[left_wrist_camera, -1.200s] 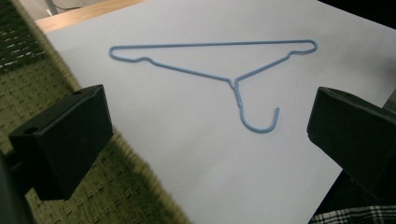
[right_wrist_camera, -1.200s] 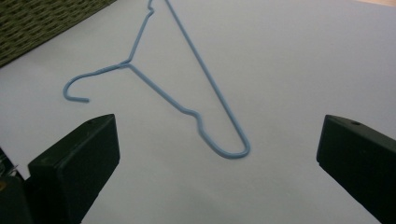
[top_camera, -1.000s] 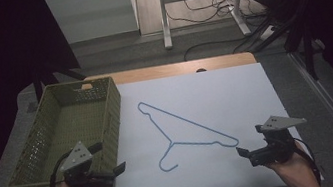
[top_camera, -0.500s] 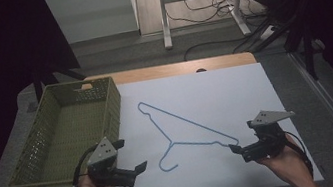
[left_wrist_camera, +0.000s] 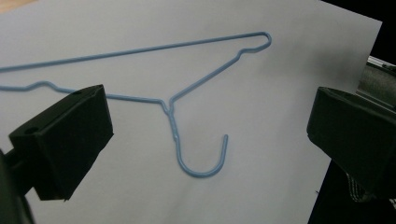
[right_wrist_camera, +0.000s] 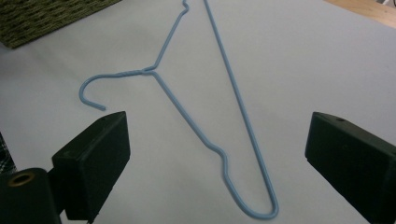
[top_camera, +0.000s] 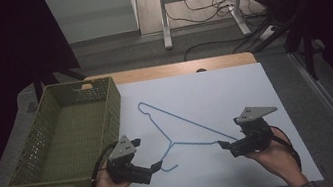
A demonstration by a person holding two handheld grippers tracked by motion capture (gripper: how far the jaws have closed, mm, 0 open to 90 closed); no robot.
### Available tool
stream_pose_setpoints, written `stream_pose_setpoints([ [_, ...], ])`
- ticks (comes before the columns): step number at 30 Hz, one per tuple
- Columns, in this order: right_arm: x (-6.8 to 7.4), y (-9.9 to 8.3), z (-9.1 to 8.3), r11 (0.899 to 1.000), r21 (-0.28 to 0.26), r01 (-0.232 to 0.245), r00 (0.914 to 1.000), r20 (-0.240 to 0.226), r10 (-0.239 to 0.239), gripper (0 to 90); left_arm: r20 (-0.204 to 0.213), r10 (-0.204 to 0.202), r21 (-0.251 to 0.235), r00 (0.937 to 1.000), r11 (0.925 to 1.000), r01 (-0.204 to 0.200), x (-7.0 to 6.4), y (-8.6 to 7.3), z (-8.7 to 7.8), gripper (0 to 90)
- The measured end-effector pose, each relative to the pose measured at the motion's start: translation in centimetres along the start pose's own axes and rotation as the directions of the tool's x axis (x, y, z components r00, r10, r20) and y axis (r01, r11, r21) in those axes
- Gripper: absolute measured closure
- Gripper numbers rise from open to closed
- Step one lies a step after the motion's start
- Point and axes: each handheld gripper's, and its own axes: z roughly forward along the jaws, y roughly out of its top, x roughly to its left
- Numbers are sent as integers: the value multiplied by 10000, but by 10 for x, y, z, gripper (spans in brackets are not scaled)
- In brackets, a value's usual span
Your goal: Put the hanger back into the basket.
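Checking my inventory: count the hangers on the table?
1: a blue hanger lying flat on the white sheet, between the left gripper and the right gripper.

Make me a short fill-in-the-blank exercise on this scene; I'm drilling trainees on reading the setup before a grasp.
1. The hanger is coloured ____.
2. The basket stands to the ____ of the hanger in the high view.
3. The left gripper points at the hanger's ____.
4. The jaws of the right gripper stand ____.

Missing words: blue; left; hook; open
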Motion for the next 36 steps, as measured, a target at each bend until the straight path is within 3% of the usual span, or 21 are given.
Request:
stream_pose_setpoints([
  [8,5,13,20,9978,381,538,9983,-241,-529,126,-115,-145,28,9998,9999,145,7,0,18,6],
  [19,11,29,50,9937,603,946,9934,-706,-903,194,-283,-88,316,9996,9995,97,15,-3,36,7],
  [24,15,35,69,9865,882,1381,9863,-1030,-1288,255,-303,-106,368,9995,9993,118,16,-5,40,7],
  [26,18,39,82,9799,1090,1672,9797,-1297,-1527,313,-261,-106,455,9996,9989,117,17,-7,40,7],
  [30,21,41,96,9730,1361,1861,9735,-1592,-1639,373,-140,-224,476,9997,9986,230,17,-10,41,6],
  [34,24,43,118,9577,1790,2254,9620,-1964,-1897,519,-134,-188,575,9997,9982,196,14,-12,40,6],
  [36,24,43,123,9531,1839,2404,9574,-2067,-2016,546,-147,-172,600,9997,9980,181,14,-12,40,6],
])
